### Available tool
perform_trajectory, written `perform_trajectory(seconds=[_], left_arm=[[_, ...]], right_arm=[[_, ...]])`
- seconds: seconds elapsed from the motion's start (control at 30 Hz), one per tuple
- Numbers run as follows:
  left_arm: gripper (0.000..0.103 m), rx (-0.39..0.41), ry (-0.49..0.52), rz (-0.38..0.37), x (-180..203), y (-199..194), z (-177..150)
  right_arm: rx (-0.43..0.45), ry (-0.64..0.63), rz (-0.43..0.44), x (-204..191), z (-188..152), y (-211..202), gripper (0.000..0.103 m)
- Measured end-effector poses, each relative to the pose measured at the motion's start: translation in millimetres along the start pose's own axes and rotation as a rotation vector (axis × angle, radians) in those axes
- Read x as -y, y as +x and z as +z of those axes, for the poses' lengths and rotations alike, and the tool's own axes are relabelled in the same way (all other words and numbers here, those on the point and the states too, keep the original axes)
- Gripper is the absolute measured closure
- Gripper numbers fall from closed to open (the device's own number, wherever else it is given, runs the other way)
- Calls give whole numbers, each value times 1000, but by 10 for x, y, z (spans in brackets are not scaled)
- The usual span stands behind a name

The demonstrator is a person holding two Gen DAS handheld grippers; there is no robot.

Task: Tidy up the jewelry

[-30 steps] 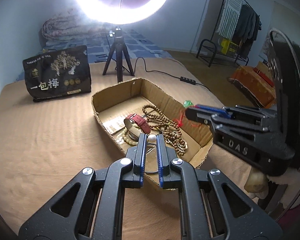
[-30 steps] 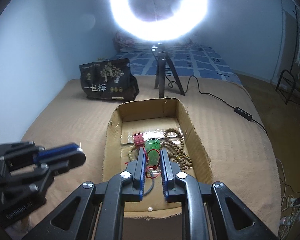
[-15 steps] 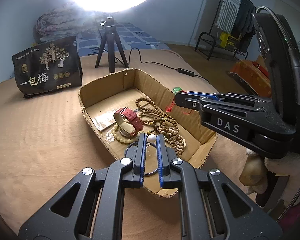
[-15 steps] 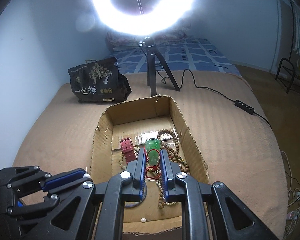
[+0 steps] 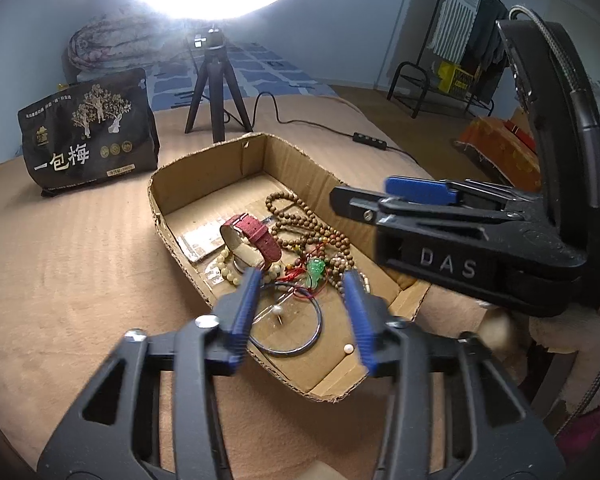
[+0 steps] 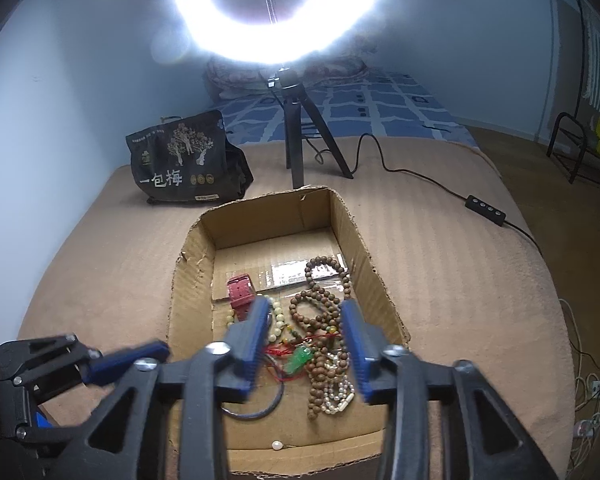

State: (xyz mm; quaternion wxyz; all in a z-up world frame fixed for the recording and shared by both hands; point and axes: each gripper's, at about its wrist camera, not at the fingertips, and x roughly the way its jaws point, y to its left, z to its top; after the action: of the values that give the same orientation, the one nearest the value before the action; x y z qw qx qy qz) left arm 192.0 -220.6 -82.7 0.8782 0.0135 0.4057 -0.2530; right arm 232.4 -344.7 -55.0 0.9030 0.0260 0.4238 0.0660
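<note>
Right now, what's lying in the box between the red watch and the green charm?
In the left wrist view, brown wooden beads and a red cord lie between the red watch and green charm, inside the cardboard box.

Both wrist cameras look steeply down from close above the cardboard box (image 5: 204,168) (image 6: 352,220); each also shares the ring light (image 6: 276,4).

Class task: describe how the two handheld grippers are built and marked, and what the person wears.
Both grippers, left gripper and right gripper, have black angular frames with silver screws and blue ribbed fingers. The right gripper's side reads "DAS"; a black cable runs above it. The hand wears a white glove.
</note>
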Motion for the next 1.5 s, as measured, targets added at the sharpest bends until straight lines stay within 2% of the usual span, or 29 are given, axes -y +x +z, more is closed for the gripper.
perform_trajectory(seconds=[0.03, 0.1, 0.13, 0.2, 0.23, 0.43, 0.63, 0.97, 1.5], left_arm=[[57, 1, 4, 4, 6, -5, 2], [54, 0, 6, 6, 9, -11, -2], [46, 0, 5, 5, 6, -14, -5], [38, 8, 2, 4, 11, -33, -3], [38, 13, 3, 5, 14, -48, -2], [31, 26, -4, 15, 10, -126, 6], [30, 35, -12, 24, -5, -204, 18], [29, 72, -3, 38, 6, -430, 32], [28, 151, 16, 71, 22, -954, 6]], right_arm=[[11, 0, -12, -1, -1, -16, 37], [24, -1, -24, -3, 3, -45, 33], [26, 0, -29, -3, 8, -55, 27], [36, 4, -41, 2, 16, -75, 18], [45, 7, -48, 5, 16, -90, 15], [62, 9, -77, 6, 33, -155, 4], [89, 2, -110, -43, 44, -260, 0], [118, -16, -142, -170, 86, -469, 0], [204, -47, -179, -420, 70, -1022, 0]])
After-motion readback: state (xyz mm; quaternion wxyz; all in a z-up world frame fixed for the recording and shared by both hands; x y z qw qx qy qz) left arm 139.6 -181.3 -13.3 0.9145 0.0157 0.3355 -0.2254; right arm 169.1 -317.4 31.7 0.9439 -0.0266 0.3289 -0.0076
